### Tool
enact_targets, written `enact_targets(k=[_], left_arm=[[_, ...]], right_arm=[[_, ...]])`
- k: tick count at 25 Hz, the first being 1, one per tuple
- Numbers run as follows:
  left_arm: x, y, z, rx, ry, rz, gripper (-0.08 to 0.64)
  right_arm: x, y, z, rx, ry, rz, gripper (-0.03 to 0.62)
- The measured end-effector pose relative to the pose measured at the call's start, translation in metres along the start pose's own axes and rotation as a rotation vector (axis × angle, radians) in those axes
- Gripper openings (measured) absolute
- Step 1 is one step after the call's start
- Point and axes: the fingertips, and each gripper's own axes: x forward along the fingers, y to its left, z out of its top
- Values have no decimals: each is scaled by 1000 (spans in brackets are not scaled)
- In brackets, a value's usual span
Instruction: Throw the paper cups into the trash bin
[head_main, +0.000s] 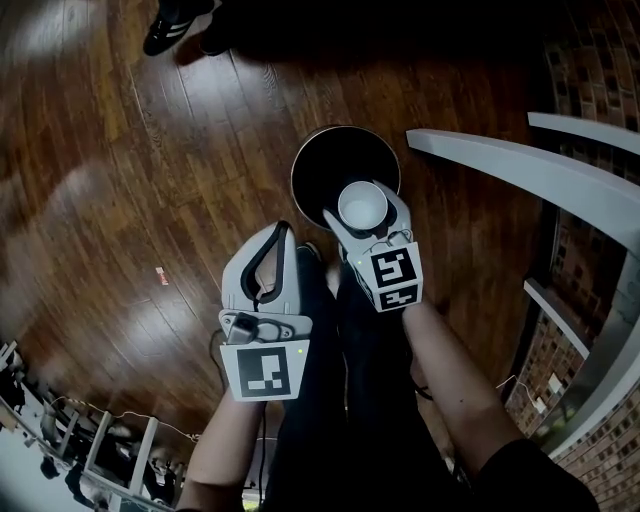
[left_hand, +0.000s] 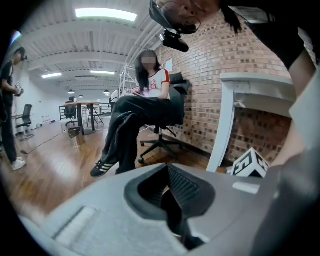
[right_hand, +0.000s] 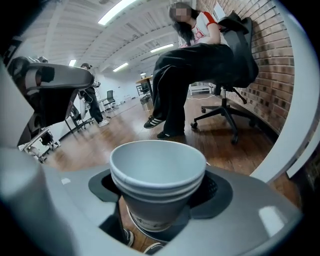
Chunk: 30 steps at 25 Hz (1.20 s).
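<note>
A stack of white paper cups (head_main: 362, 204) stands upright between the jaws of my right gripper (head_main: 366, 222), which is shut on it. The stack hangs over the near rim of a round black trash bin (head_main: 312, 158) on the wooden floor. In the right gripper view the nested cups (right_hand: 157, 172) fill the middle, with the right gripper (right_hand: 160, 202) clasping them low on both sides. My left gripper (head_main: 268, 268) is lower and to the left, beside my legs, shut with nothing in it. In the left gripper view the left gripper (left_hand: 172, 200) shows dark pads meeting.
A white desk edge (head_main: 520, 170) runs along the right by a brick wall (head_main: 590, 70). A person sits on an office chair (right_hand: 235, 65) past the bin; their shoes (head_main: 175, 25) are at the top of the head view. A small red scrap (head_main: 161, 275) lies on the floor.
</note>
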Motion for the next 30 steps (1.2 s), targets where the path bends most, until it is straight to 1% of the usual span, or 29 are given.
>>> enact_targets(k=[4,11,13,17,21,22,23,24,26,30], left_arm=[[-2,-3,-4,2,5,-12,5],[-3,2,-16,-7,16,2,5],[-1,1,-25,-8,25,-2,5],[7,-2,-48,4,68,-11,5],[14,2,-67,-37,97,23,5],[14,4,-69,-52,99,35,5],[14,6,-69,-66,99,46,5],[14,8,-69,-77,98,55,5],[11,12,-66,-87,94,65,5],[4,15,-44,-95,68,71,5]], right_arm=[[4,2,-15,6,43,11,374],[14,3,-38,21,92,14,391],[18,3,-44,32,103,15,405],[24,2,-55,46,123,17,408],[25,-1,-55,39,111,4,407],[24,-2,-51,36,98,-4,401],[21,-4,-47,32,82,-14,375],[18,-5,-40,26,63,-25,335],[10,-6,-25,14,21,-47,285],[-14,-9,17,6,-70,-93,228]])
